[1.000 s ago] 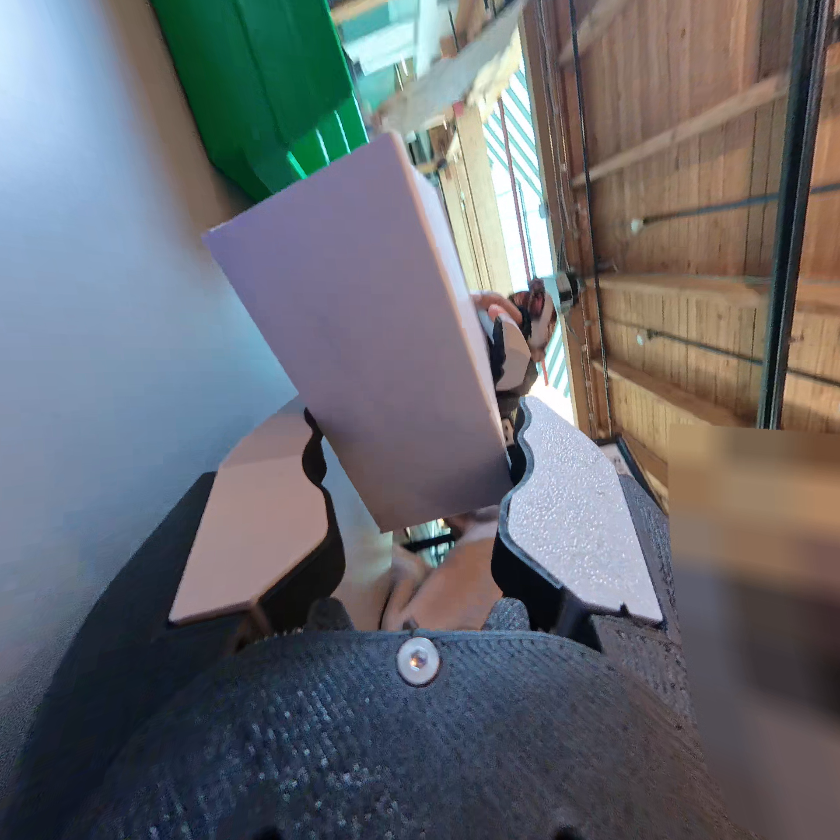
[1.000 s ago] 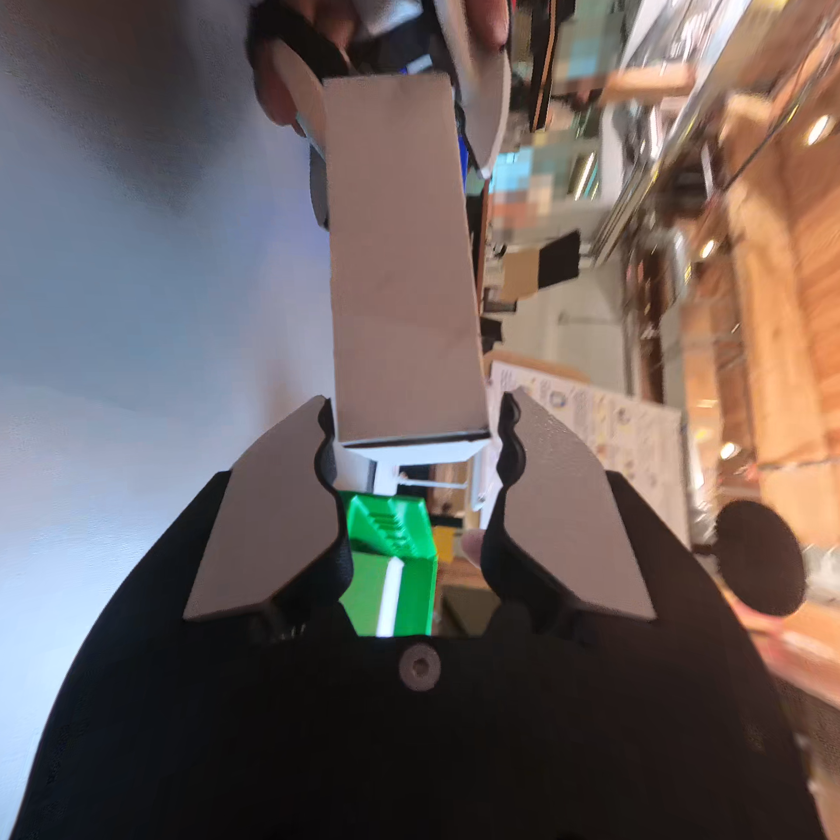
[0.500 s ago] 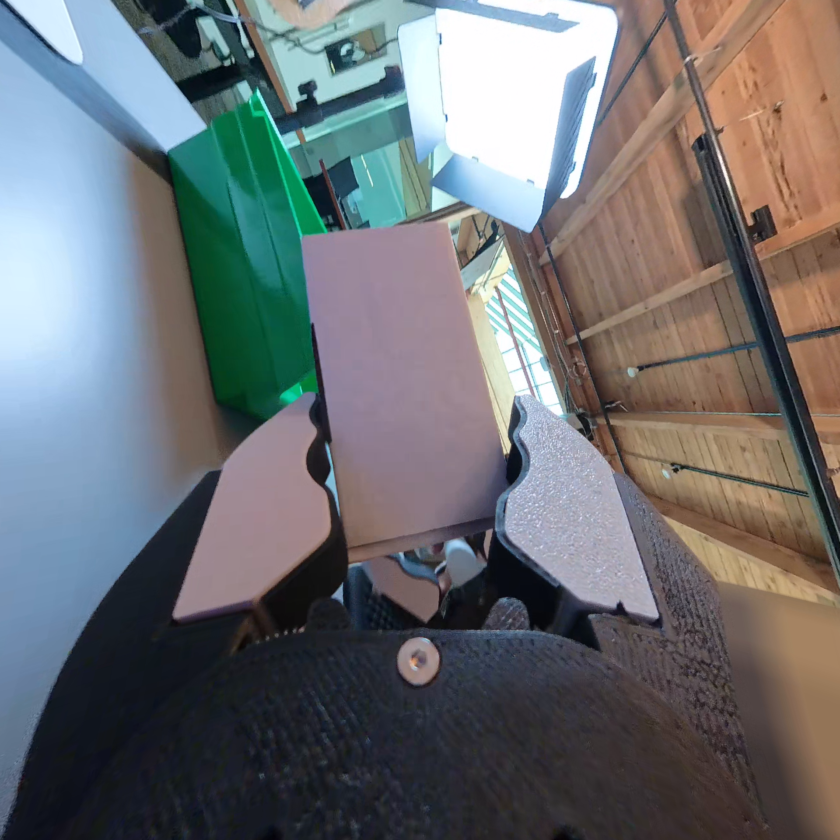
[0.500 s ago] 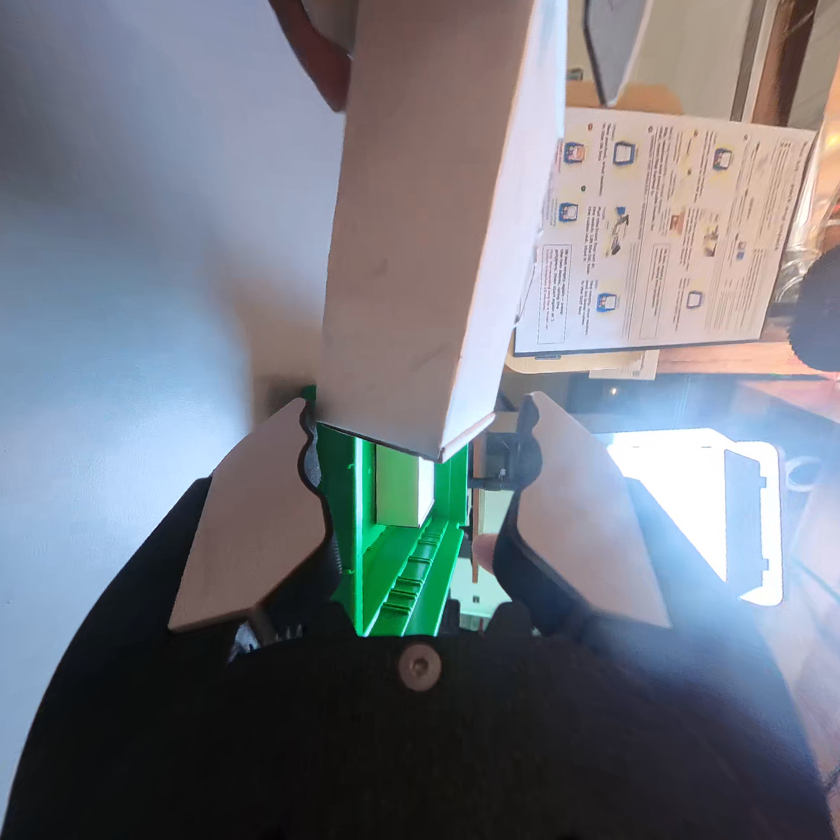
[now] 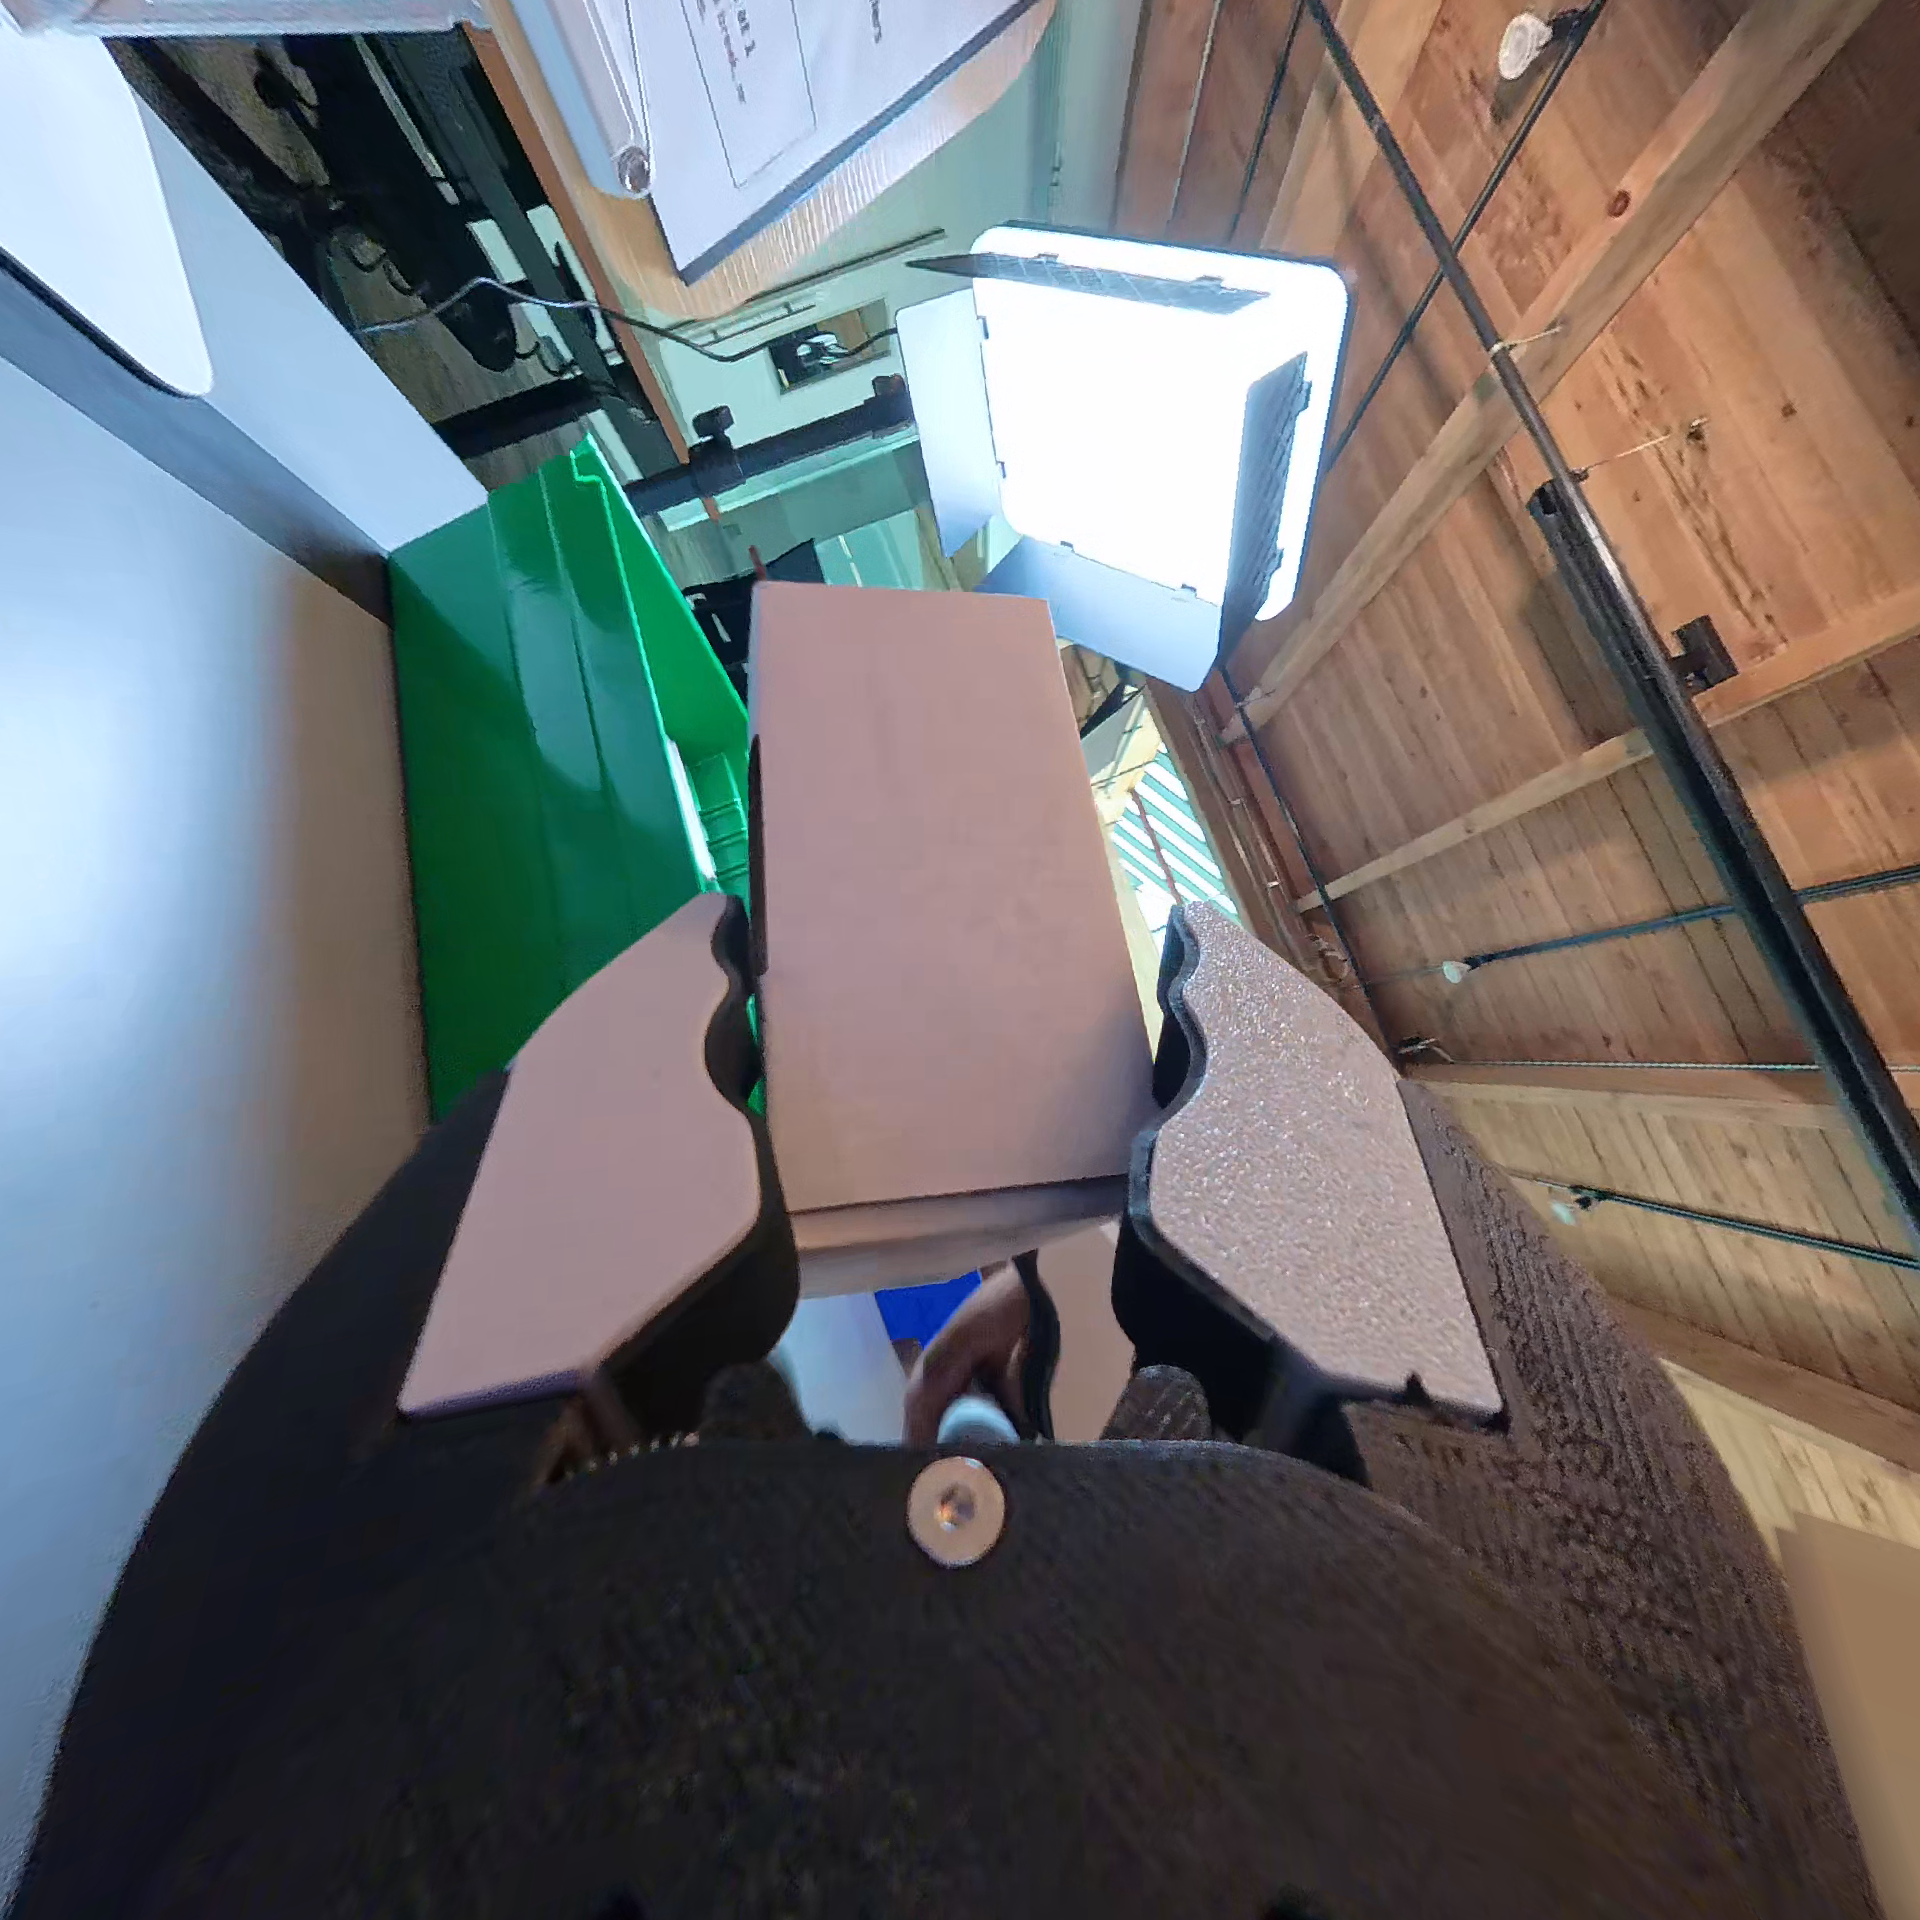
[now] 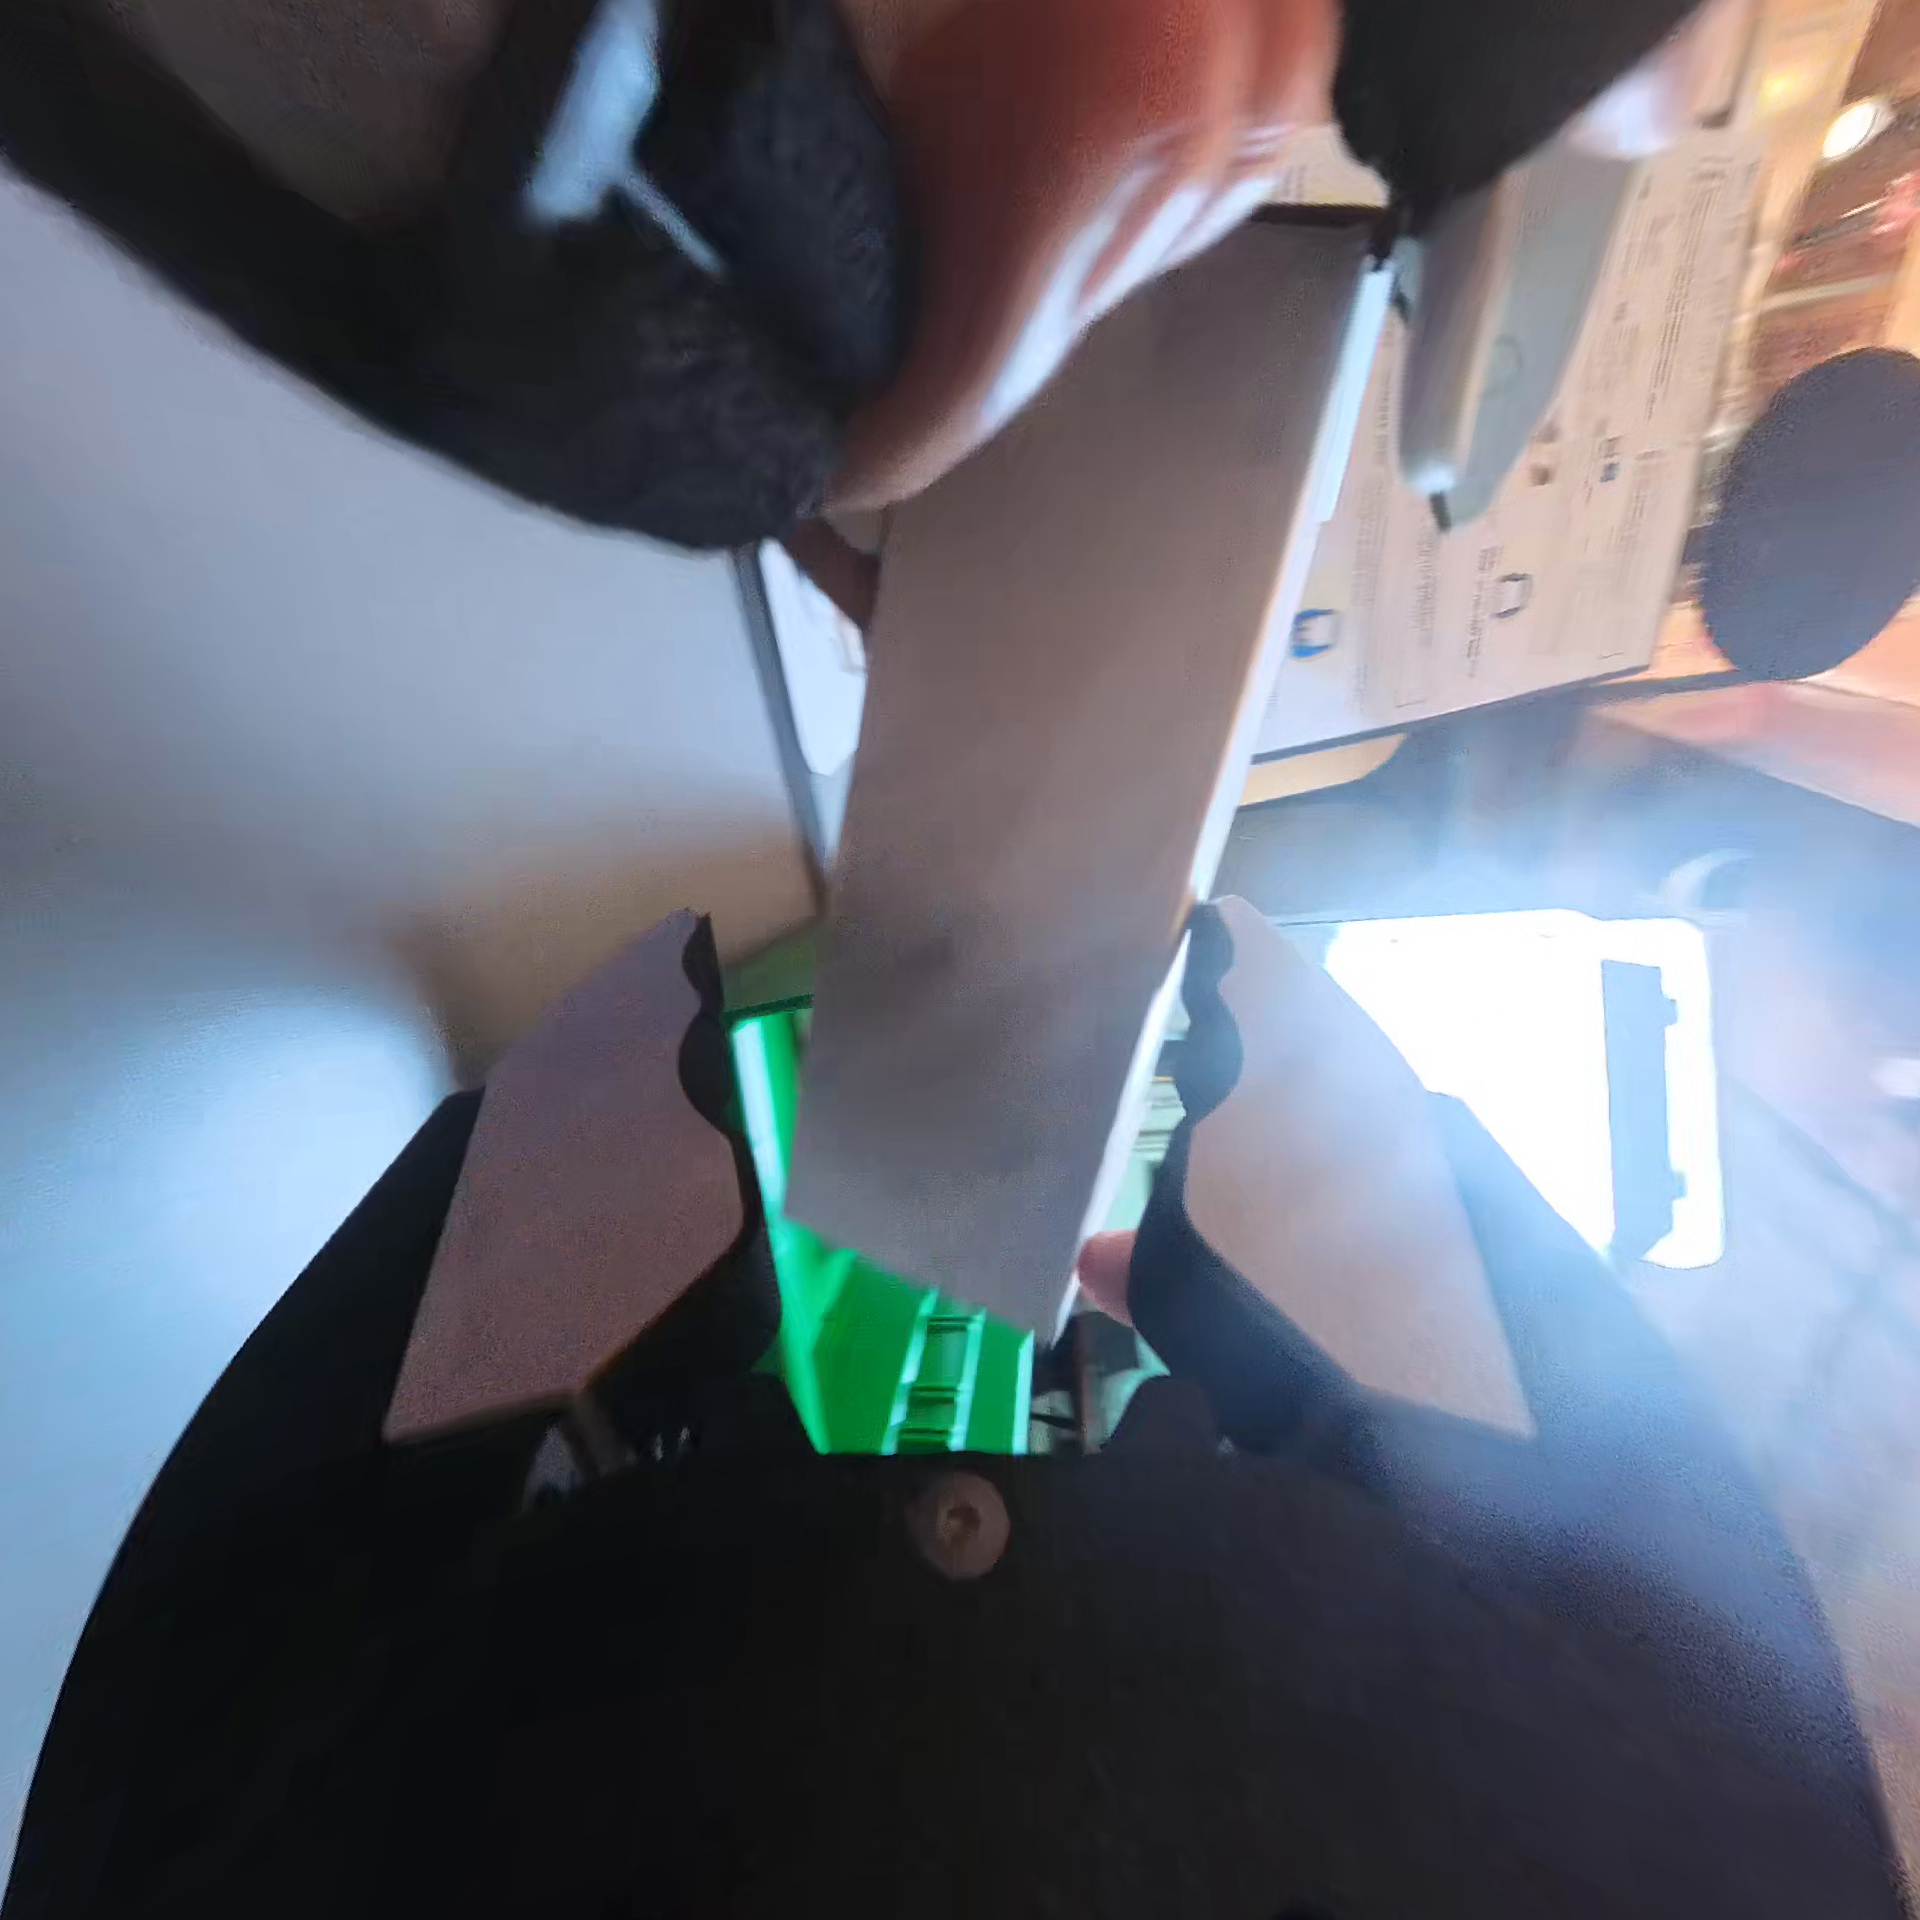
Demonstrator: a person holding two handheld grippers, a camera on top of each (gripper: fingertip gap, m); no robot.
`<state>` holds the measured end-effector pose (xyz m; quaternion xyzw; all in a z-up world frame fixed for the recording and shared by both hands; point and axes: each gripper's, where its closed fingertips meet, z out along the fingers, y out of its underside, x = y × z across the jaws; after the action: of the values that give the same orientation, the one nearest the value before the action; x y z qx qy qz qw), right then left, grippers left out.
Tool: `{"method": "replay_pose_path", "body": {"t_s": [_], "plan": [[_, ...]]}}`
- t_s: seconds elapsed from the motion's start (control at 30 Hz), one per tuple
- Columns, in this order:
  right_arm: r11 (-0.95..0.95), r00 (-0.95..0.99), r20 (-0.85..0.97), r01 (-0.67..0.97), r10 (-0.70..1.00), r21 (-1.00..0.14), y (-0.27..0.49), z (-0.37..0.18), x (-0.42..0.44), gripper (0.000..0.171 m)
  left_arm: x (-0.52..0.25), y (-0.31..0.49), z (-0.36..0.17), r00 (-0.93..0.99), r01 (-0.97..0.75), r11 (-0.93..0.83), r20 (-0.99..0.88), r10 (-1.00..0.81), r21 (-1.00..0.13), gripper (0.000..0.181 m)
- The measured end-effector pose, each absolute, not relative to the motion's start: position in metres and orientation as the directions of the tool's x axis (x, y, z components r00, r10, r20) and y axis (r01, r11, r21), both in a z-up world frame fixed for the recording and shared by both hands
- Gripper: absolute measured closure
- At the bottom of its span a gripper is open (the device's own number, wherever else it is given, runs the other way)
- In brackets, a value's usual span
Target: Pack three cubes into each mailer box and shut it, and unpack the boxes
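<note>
Left wrist view: the left gripper is clenched on a closed white mailer box. Both fingers press the box's two opposite long sides, near its end closest to the camera. The box is lifted clear of the white surface and points away from the camera, toward a lit panel lamp.

A green bin stands on the surface just beside the box, on the side away from the wooden plank wall. A printed sheet in a clear stand sits beyond the bin.

Right wrist view (motion-blurred): the same mailer box runs between the right gripper fingers. One finger appears to touch the box's long edge; a gap with the green bin showing through lies between the box and the other finger. Whether this gripper is released or grasping, I cannot tell. The far end of the box is held by the left gripper, seen as a dark blurred mass with a hand around it. No cubes show in either view.
</note>
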<state>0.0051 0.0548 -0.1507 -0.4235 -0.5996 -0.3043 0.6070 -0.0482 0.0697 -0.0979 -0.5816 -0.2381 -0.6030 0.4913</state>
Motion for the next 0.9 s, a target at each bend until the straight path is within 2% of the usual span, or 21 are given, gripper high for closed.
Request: {"method": "replay_pose_path", "body": {"t_s": [0.07,0.13,0.27,0.33,0.43,0.53,0.6,0.8,0.9], "plan": [[0.459,0.074,0.994,0.883,0.08,-0.103,0.075,-0.141,0.001,0.098,-0.044,0.069,-0.104,0.184,0.866,-0.403,0.937,-0.297,-0.297,0.105],[0.499,-0.013,0.999,0.866,0.044,-0.011,0.087,-0.135,-0.001,0.1,-0.044,0.067,-0.105,0.197,0.85,-0.421,0.932,-0.303,-0.316,0.106],[0.589,-0.15,0.989,0.799,-0.002,0.122,0.085,-0.124,0.006,0.101,-0.028,0.05,-0.108,0.274,0.726,-0.537,0.896,-0.348,-0.43,0.103],[0.606,-0.183,0.982,0.787,0.05,0.116,0.083,-0.12,0.016,0.102,-0.025,0.038,-0.106,0.33,0.67,-0.545,0.86,-0.39,-0.504,0.103],[0.577,-0.205,0.976,0.807,0.079,0.123,0.093,-0.111,0.035,0.103,-0.03,0.018,-0.099,0.434,0.585,-0.512,0.777,-0.456,-0.628,0.115],[0.516,-0.215,0.973,0.845,0.087,0.141,0.126,-0.1,0.059,0.103,-0.041,-0.004,-0.101,0.538,0.492,-0.469,0.68,-0.498,-0.733,0.115],[0.468,-0.222,0.966,0.873,0.135,0.135,0.156,-0.101,0.075,0.103,-0.047,-0.018,-0.109,0.567,0.452,-0.471,0.652,-0.504,-0.758,0.116],[0.334,-0.324,0.921,0.911,0.217,0.241,0.26,-0.136,0.105,0.103,-0.07,-0.038,-0.127,0.596,0.447,-0.445,0.63,-0.498,-0.776,0.12],[0.28,-0.232,0.929,0.948,0.288,0.15,0.298,-0.144,0.104,0.102,-0.077,-0.039,-0.132,0.609,0.439,-0.445,0.622,-0.492,-0.781,0.121]]}}
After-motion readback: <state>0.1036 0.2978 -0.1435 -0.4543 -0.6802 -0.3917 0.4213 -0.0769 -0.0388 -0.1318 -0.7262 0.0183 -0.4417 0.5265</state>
